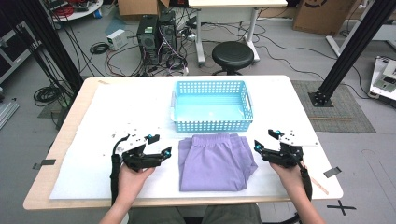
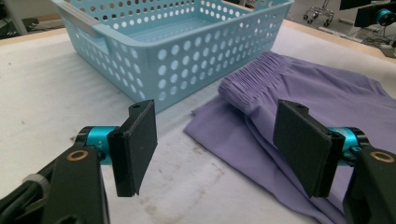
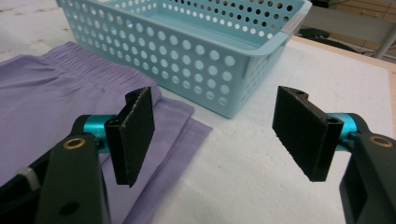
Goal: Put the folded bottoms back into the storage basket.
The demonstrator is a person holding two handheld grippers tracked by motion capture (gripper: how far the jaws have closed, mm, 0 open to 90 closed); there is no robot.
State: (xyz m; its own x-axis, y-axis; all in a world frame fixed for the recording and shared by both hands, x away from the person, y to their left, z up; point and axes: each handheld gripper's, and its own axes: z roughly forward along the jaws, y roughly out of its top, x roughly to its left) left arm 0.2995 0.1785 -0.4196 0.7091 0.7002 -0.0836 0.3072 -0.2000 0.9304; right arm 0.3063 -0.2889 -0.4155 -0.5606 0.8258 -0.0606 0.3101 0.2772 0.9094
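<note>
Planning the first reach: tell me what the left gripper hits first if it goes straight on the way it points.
Probably the purple shorts. The left gripper is open, and the shorts' near edge and gathered waistband lie just ahead between the jaws, with the blue basket beyond. Depth is hard to judge; aimed higher, it might meet the basket's corner first.

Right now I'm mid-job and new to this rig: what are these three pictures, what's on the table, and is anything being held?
There is no robot arm here. A person holds a two-jaw tool in each hand: the left gripper and the right gripper. The high view looks down on the table from above the person's side. The two gripper views come from cameras riding on each tool, looking along its black jaws. On the white cover lies a folded pair of purple shorts, with a light blue perforated basket just beyond it, apparently empty. Both grippers stand open beside the shorts, one on each side, holding nothing.
</note>
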